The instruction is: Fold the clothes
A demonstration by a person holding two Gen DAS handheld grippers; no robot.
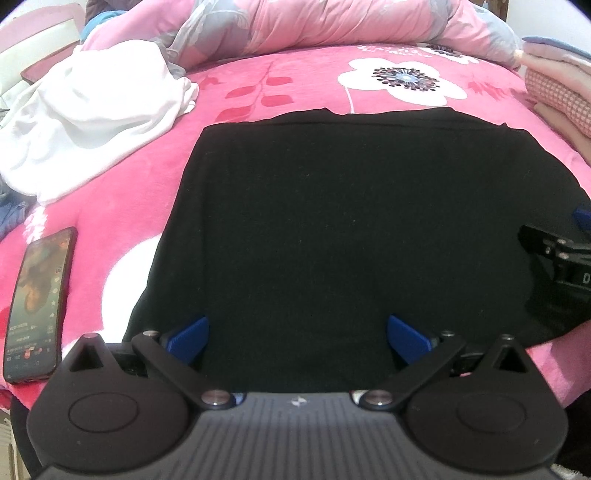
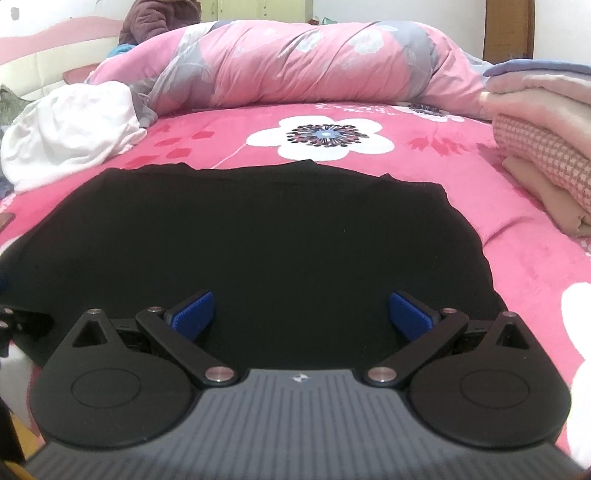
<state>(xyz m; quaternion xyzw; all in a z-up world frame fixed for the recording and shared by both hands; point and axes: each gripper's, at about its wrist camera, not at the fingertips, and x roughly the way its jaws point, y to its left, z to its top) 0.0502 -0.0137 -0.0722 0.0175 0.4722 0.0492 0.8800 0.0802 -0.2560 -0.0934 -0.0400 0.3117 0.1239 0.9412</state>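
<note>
Where black garment (image 1: pixel 332 229) ends, bare pink bedspread (image 1: pixel 295 85).

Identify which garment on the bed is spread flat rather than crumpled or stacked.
The black garment, lying flat on the pink floral blanket before both tools. The white garment is crumpled at far left; the folded pile sits at right.

Your bed (image 1: pixel 303 85) wears a pink floral blanket, with the black garment (image 1: pixel 351 221) flat on it. Left of the garment lie a phone (image 1: pixel 38 306) and white cloth (image 1: pixel 92 122); beyond it a quilt (image 1: pixel 332 26), to its right folded clothes (image 2: pixel 546 147).
</note>
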